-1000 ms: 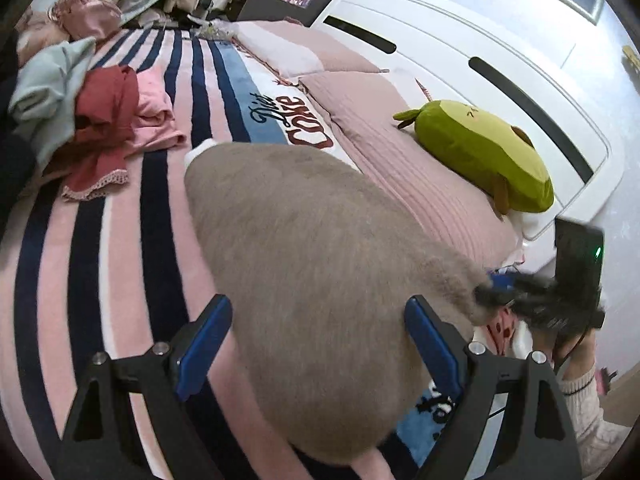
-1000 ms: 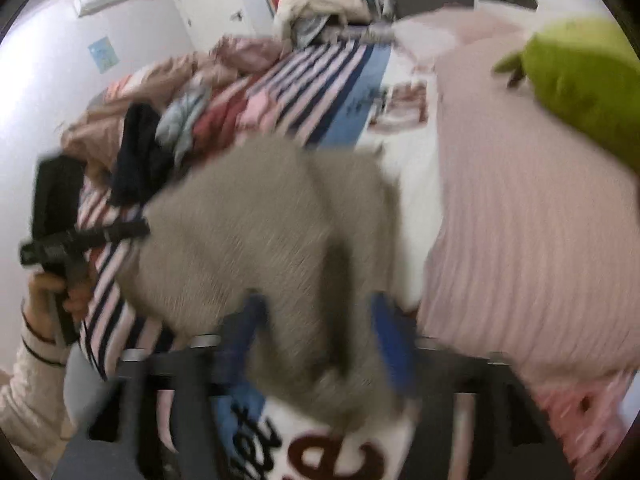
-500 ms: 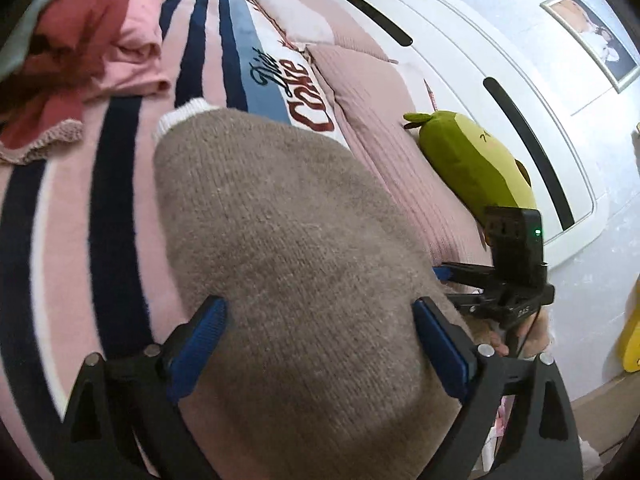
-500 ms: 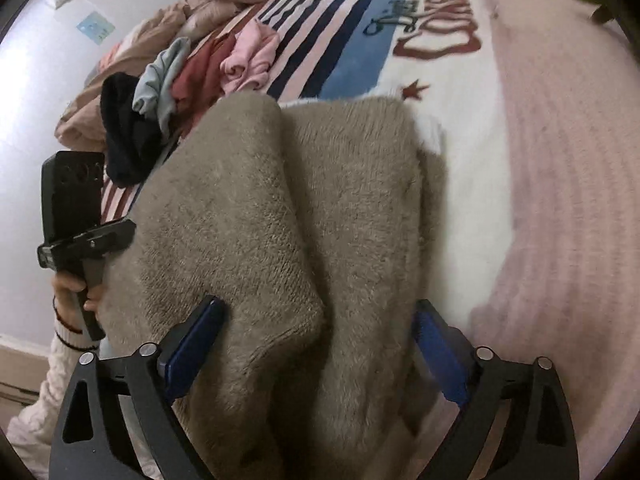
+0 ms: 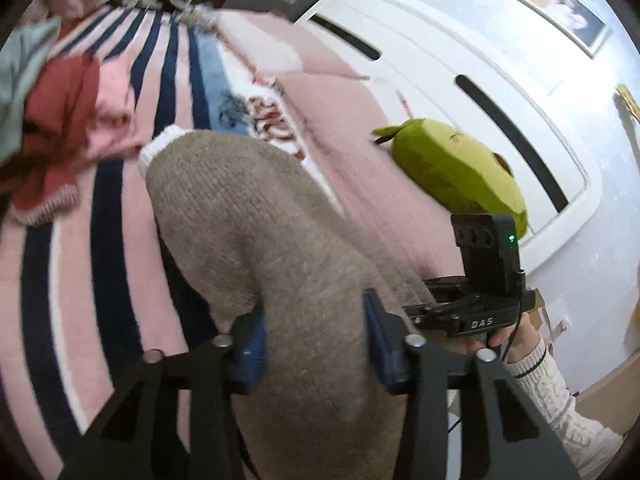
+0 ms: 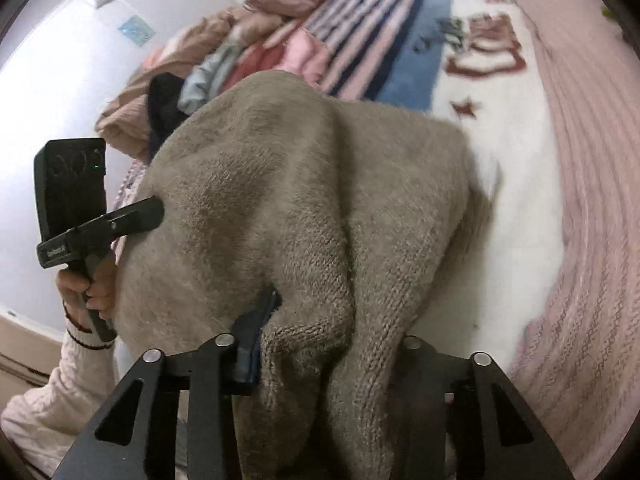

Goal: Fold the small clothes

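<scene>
A taupe knitted sweater (image 5: 248, 216) with a white ribbed edge (image 5: 160, 148) lies on the striped blanket (image 5: 116, 248). My left gripper (image 5: 316, 344) is at its near edge, jaws closing, blue pads pinching a raised fold of the knit. In the right wrist view the sweater (image 6: 300, 184) bunches up between the closing jaws of my right gripper (image 6: 324, 356). One blue pad (image 6: 252, 340) shows there; the knit covers the other. Each gripper also appears in the other's view, the right gripper (image 5: 436, 304) and the left gripper (image 6: 148, 216), both at the sweater's edge.
A heap of loose clothes (image 5: 60, 100) lies at the blanket's far left. A green avocado plush (image 5: 452, 168) rests against the white headboard (image 5: 460, 60). Pink quilt (image 6: 580, 200) covers the right side. A hand in a cream cable-knit sleeve (image 6: 84, 284) holds the left gripper.
Both pairs of jaws have gone from wide apart to narrow, pinching the sweater. The knit has bunched and risen between the pads. The right gripper has dropped closer to the bed.
</scene>
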Tool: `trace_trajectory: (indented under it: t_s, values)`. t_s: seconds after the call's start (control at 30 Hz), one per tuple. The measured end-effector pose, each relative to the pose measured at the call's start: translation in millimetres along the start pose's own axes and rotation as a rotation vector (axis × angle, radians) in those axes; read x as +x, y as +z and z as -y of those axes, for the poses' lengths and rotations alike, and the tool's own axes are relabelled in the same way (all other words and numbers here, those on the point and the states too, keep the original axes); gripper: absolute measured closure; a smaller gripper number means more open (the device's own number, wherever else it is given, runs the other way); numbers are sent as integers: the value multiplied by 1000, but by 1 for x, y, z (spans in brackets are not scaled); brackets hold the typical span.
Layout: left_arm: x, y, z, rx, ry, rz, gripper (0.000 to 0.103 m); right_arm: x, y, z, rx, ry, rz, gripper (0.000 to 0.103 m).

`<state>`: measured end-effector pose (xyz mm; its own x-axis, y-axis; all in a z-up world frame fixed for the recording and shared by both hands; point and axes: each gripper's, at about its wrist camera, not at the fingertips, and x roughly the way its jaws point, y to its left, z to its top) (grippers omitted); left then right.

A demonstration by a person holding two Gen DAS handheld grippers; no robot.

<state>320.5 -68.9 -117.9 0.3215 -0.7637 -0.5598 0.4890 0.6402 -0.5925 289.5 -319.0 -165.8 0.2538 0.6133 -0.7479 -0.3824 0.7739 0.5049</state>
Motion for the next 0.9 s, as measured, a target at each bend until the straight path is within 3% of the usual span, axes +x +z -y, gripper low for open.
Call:
trace_trajectory:
  t_s: [0.03, 0.13, 0.27, 0.33, 0.43, 0.5, 0.57, 0.6, 0.67, 0.73, 0.77, 0.9]
  values:
    - [-8, 1, 4, 6, -9, 8, 79, -3, 1, -5, -8, 5, 9, 70]
    - [-20, 0, 10, 29, 27, -16, 76, -7, 6, -31, -44, -4, 14, 70]
    - [-19, -12, -13, -23, 74, -53, 49, 5, 10, -44, -67, -106, -33, 70]
    - [-14, -21, -30, -72, 69, -75, 18, 3, 9, -32, -30, -116, -36, 70]
    - [-5, -33, -50, -144, -4, -106, 9, 0, 6, -16, 3, -128, -55, 63]
    - [4, -38, -60, -193, -60, -113, 4, 0, 3, -5, 7, -159, -74, 43]
    - [15, -41, -62, -216, -98, -116, 4, 2, 2, 5, 11, -192, -81, 32]
    - [21, -41, -62, -219, -109, -112, 4, 3, 1, 13, 24, -179, -87, 32]
    - [30, -39, -53, -191, -94, -95, 15, 5, 1, 26, 60, -117, -87, 34]
    - [31, -33, -43, -152, -70, -83, 32, 9, -2, 30, 70, -61, -90, 54]
    - [30, -30, -37, -126, -57, -81, 34, 9, -4, 29, 55, 3, -74, 67]
    - [14, -19, -14, -59, -10, -36, 42, 1, -7, 8, -5, -12, -2, 73]
